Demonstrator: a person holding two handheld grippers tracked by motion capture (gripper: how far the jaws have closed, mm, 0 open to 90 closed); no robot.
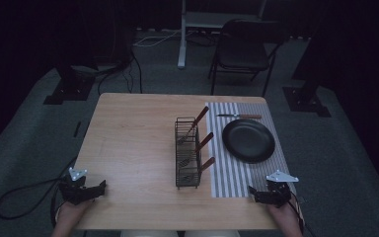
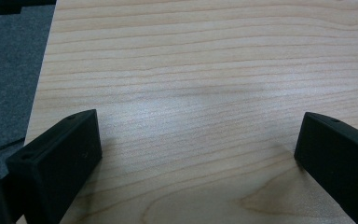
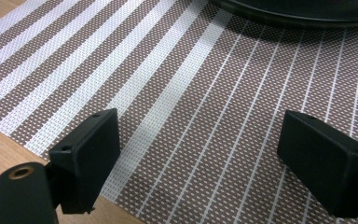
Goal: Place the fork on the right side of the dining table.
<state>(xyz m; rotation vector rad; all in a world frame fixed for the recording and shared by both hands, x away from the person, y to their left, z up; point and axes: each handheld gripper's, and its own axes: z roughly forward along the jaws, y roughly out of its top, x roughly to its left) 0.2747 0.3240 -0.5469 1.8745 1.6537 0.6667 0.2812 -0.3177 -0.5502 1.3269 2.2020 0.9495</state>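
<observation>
One wooden table stood in the room, with one striped placemat on it. On the mat lay one dark plate and one knife. One wire rack held three wooden-handled utensils; at least one looked like a fork, though the dim light made the others hard to tell. One folding chair stood beyond the table. There were two grippers, a left gripper and a right gripper.
</observation>
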